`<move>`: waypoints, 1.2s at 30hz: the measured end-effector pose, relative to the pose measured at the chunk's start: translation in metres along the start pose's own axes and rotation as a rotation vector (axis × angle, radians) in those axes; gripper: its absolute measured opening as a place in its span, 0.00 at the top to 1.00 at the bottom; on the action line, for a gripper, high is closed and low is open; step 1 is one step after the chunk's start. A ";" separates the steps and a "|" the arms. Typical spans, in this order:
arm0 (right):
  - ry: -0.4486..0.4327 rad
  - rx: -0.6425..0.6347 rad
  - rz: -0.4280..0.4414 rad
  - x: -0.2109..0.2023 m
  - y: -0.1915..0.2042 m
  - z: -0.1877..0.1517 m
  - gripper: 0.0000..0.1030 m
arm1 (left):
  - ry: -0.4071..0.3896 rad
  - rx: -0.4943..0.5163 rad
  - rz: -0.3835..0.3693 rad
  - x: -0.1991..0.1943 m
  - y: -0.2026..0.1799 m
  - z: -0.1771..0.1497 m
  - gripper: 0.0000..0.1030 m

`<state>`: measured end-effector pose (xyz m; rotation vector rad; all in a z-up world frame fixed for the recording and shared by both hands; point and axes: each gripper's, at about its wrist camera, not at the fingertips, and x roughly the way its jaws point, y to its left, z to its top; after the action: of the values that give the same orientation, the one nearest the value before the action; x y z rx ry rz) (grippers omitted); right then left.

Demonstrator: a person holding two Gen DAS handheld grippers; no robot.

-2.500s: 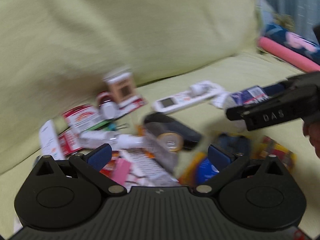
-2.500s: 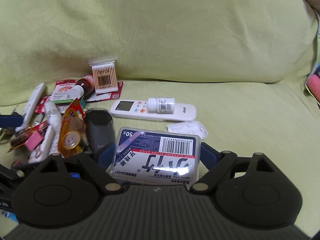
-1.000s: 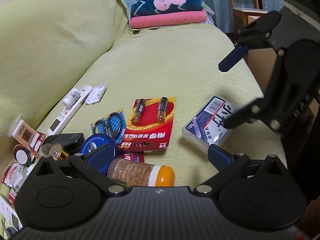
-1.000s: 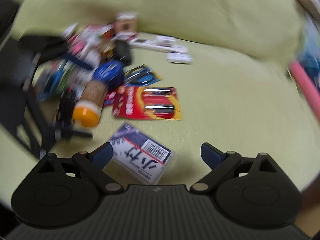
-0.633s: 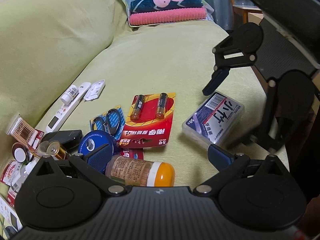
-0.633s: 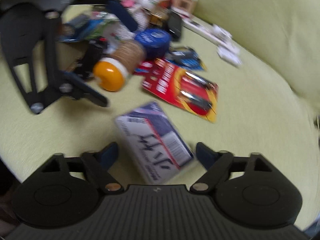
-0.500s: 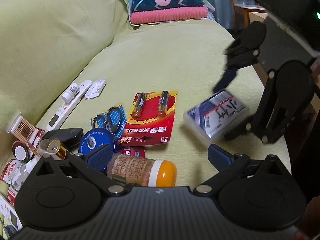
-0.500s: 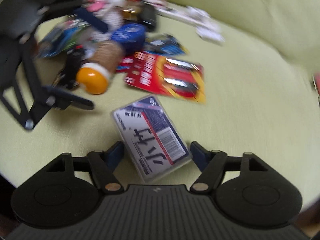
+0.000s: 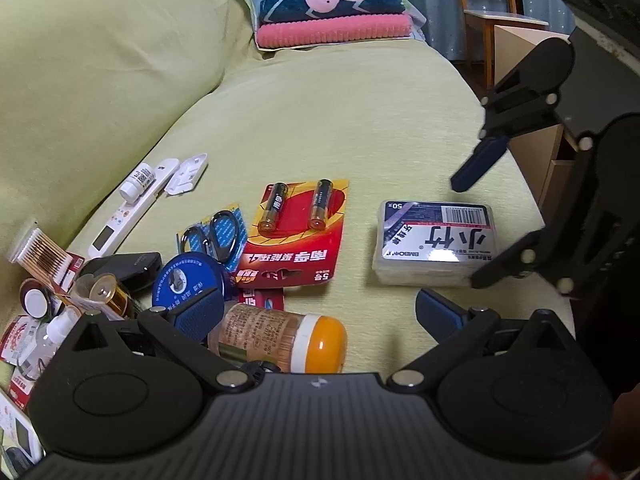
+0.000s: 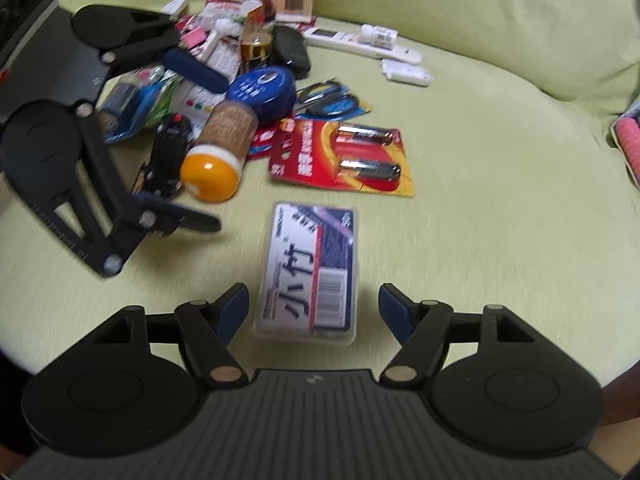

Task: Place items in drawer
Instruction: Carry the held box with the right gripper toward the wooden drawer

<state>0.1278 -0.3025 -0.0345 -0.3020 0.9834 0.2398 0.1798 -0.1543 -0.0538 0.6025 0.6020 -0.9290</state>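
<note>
We have put nothing away yet: the toothpick box (image 10: 308,276) lies on the sofa (image 10: 500,220) between our spread right gripper (image 10: 313,306), and our left gripper (image 9: 318,312) is spread too, near the pile.

1. Both views are dim and warm-toned, under soft indoor light with no clear source direction.
2. The left wrist view is fairly sharp; a white glare patch sits on the clear plastic box (image 9: 436,242), and a small highlight on the orange cap (image 9: 322,344).
3. The right wrist view is blurred throughout, smearing the box's print.
4. Soft, faint shadows lie on the green sofa (image 9: 320,112).
5. Fisheye distortion bends both views' edges; the corners are black.
</note>
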 end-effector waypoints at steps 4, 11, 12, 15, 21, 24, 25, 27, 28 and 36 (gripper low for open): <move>-0.003 0.012 -0.006 0.014 0.001 0.004 0.38 | 0.003 0.002 -0.013 0.001 -0.001 -0.001 0.01; 0.001 0.002 -0.020 0.024 0.007 0.004 0.48 | 0.011 0.023 -0.036 0.002 -0.006 -0.003 0.01; 0.000 0.004 -0.021 0.025 0.007 0.004 0.48 | 0.013 0.025 -0.038 0.003 -0.006 -0.003 0.01; -0.006 0.012 -0.019 0.026 0.007 0.004 0.48 | 0.019 0.033 -0.044 0.004 -0.008 -0.005 0.01; -0.013 0.057 -0.006 0.023 0.000 0.003 0.49 | 0.023 0.049 -0.059 0.006 -0.014 -0.005 0.01; -0.019 0.081 -0.001 0.019 -0.004 0.003 0.49 | 0.022 0.055 -0.066 0.008 -0.016 -0.005 0.01; -0.022 0.089 0.001 0.018 -0.006 0.003 0.49 | 0.023 0.056 -0.068 0.009 -0.017 -0.005 0.01; -0.027 0.104 0.005 0.015 -0.009 0.003 0.49 | 0.024 0.058 -0.070 0.010 -0.018 -0.005 0.01; -0.031 0.111 0.005 0.013 -0.010 0.003 0.49 | 0.025 0.059 -0.072 0.011 -0.019 -0.005 0.01; -0.072 0.151 0.021 -0.007 -0.014 0.010 0.49 | 0.001 0.062 -0.079 0.014 -0.024 -0.003 0.01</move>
<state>0.1364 -0.3124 -0.0220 -0.1438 0.9283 0.1930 0.1654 -0.1709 -0.0703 0.6378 0.6034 -1.0249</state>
